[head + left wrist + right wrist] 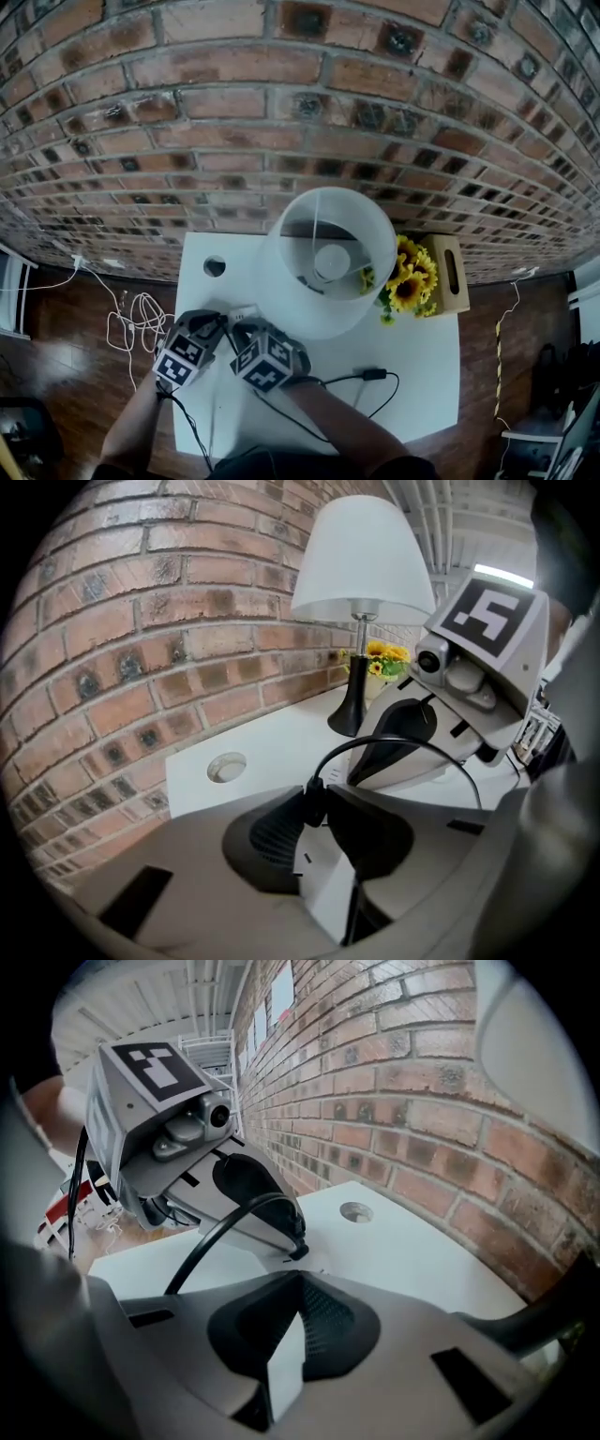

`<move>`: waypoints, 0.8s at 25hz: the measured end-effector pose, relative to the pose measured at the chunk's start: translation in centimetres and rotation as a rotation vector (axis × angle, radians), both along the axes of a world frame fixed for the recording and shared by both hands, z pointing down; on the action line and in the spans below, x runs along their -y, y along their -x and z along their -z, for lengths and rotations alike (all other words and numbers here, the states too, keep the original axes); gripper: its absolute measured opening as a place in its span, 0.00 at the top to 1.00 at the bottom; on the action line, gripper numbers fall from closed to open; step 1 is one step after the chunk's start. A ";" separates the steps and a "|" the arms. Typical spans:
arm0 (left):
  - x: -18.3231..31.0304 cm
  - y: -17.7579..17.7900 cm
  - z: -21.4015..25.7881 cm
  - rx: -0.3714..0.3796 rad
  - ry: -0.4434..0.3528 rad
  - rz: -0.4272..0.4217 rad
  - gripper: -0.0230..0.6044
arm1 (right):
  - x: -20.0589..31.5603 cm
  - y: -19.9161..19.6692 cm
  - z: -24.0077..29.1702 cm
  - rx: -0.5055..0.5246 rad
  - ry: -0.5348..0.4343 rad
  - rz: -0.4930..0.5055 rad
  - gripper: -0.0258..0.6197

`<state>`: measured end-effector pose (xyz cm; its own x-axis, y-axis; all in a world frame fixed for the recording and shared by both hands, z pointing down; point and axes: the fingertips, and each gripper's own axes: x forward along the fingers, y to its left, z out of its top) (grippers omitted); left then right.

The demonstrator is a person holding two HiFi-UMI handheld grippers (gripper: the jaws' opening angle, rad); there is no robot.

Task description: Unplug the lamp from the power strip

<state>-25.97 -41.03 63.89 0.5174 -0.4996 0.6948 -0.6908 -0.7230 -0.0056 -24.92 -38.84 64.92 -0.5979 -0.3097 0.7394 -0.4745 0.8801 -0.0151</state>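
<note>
Toward the front left of the white table [412, 375], the lamp's black plug [313, 799] is pinched between the narrowed jaws of the left gripper [212, 325]. The plug is seated upright in the white power strip [281, 1372], its long axis vertical and its cord [412, 745] arching out of the top. The strip is clamped lengthwise between the jaws of the right gripper [293, 1283]. The lamp [328, 258] is stood just beyond.
</note>
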 end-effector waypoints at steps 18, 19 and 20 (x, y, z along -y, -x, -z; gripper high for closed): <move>0.3 0.3 0.5 -0.098 0.039 0.116 0.80 | 0.3 -0.2 -0.2 0.002 0.067 -0.095 0.97; 0.3 0.3 0.4 -0.098 0.037 0.121 0.80 | 0.3 -0.2 -0.2 0.004 0.070 -0.096 0.97; 0.3 0.6 0.2 -0.101 0.035 0.129 0.80 | 0.3 -0.2 -0.1 0.006 0.068 -0.096 0.97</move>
